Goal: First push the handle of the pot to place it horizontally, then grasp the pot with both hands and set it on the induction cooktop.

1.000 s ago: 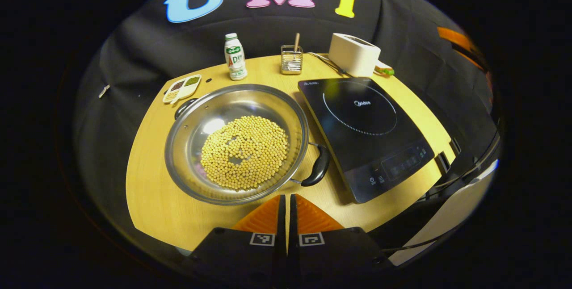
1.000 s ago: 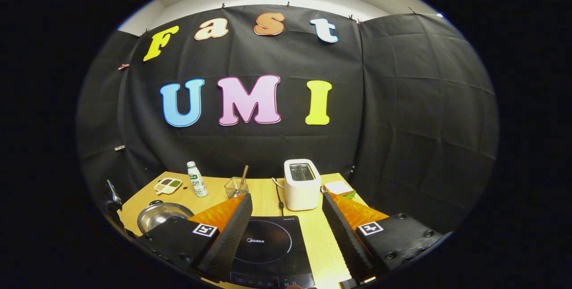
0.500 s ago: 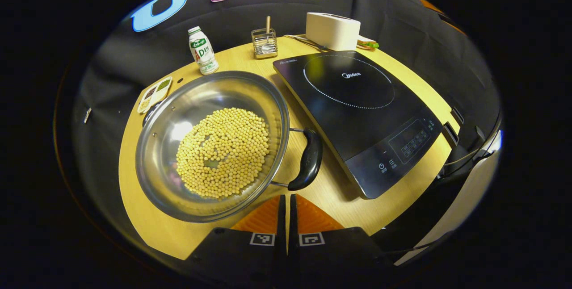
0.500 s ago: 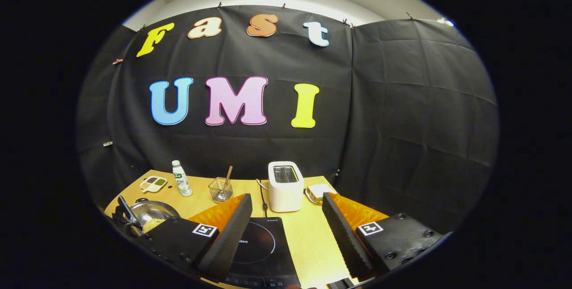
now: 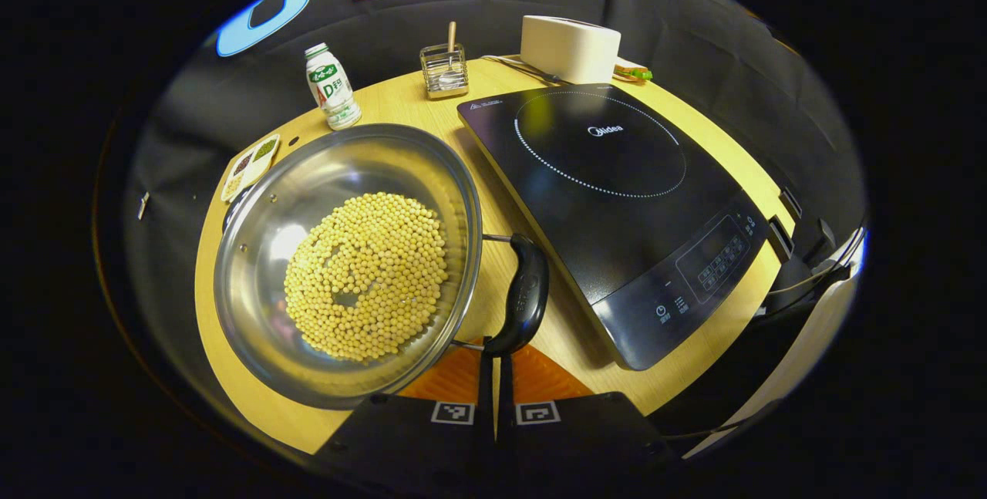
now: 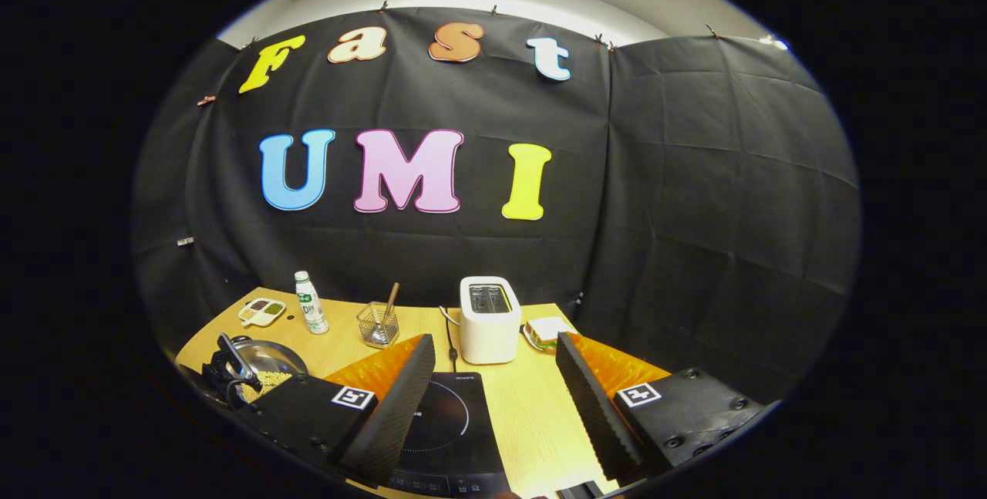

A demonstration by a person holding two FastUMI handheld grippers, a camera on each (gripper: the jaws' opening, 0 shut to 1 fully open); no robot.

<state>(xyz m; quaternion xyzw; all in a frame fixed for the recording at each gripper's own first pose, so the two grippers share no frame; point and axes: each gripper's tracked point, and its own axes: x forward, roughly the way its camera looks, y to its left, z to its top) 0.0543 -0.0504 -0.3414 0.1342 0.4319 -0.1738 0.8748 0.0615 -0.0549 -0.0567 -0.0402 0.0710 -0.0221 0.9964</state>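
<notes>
Pot (image 5: pixel 347 260) nearer; wooden table (image 5: pixel 409 102), black-draped booth.

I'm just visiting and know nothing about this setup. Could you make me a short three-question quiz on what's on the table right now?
1. True or false: the pot already sits on the induction cooktop.
2. What fills the pot? A) water B) small yellow beans C) noodles
3. Fill in: the left tongs are closed, their tips right at the near end of the pot's black ____.

Key
1. False: it rests on the wooden table, left of the cooktop in the left gripper view.
2. B: beans.
3. Handle. The right tongs hang open above the cooktop.
</notes>
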